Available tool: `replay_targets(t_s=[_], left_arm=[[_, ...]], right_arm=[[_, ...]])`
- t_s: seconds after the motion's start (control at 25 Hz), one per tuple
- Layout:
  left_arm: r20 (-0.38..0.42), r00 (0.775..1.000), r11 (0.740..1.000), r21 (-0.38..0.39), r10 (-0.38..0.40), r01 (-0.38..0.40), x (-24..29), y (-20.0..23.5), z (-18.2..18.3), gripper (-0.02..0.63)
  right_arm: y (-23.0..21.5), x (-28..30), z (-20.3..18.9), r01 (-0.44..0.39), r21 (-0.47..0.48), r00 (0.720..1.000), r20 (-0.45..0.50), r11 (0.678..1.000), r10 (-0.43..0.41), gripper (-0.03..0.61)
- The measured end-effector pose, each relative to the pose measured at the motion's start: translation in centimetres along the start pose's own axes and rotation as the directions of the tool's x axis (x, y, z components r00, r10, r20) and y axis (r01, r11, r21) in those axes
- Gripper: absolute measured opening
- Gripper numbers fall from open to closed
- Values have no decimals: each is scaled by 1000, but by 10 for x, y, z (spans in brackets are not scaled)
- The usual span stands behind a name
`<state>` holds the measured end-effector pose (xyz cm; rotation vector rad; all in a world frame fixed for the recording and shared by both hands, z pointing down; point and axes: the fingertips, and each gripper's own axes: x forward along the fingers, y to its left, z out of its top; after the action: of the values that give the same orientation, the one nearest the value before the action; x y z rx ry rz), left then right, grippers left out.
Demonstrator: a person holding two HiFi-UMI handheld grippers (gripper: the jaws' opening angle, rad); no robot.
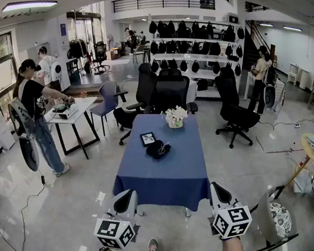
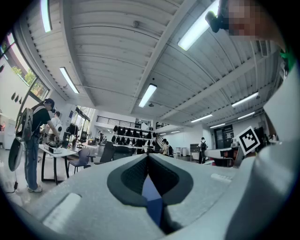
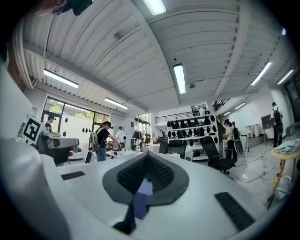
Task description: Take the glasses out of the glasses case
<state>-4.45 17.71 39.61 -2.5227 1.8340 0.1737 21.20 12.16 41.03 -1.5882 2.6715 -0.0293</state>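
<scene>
A black glasses case (image 1: 158, 149) lies on the blue table (image 1: 171, 176), near its middle, some way ahead of both grippers; whether the glasses are inside cannot be made out. My left gripper (image 1: 126, 199) and right gripper (image 1: 218, 191) are held low before the table's near edge, both shut and holding nothing. In the left gripper view the left gripper (image 2: 147, 157) has its jaws meeting at the tips, with a sliver of the blue table (image 2: 151, 193) showing between them. The right gripper view shows the right gripper (image 3: 146, 157) the same way.
On the table a dark square card (image 1: 148, 139) lies beside the case and a small pot of white flowers (image 1: 174, 117) stands at the far end. Black office chairs (image 1: 166, 91) stand behind it. A person (image 1: 36, 114) works at a white table on the left. A stool (image 1: 278, 219) stands right of me.
</scene>
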Motion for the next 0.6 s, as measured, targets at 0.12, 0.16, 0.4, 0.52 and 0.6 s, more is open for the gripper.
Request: replay_targets(t_s=[0.12, 0.16, 0.4, 0.52, 0.6], left_arm=[[2, 1000, 1000, -5, 1, -1, 1, 3, 1, 15], [3, 1000, 1000, -6, -1, 1, 2, 4, 0, 15], [6, 1000, 1000, -6, -13, 13, 0, 2, 1, 15], [8, 1000, 1000, -5, -14, 14, 0, 3, 2, 15], [5, 1000, 1000, -9, -11, 11, -1, 7, 1, 15]], right_arm=[[1, 2, 1, -4, -2, 1000, -1, 1000, 4, 0], [2, 3, 1, -6, -4, 1000, -1, 1000, 6, 0], [8, 1, 3, -8, -21, 1000, 6, 1000, 9, 0], [8, 3, 3, -11, -14, 1000, 15, 1000, 11, 0], [10, 6, 4, -16, 0, 1000, 21, 1000, 16, 0]])
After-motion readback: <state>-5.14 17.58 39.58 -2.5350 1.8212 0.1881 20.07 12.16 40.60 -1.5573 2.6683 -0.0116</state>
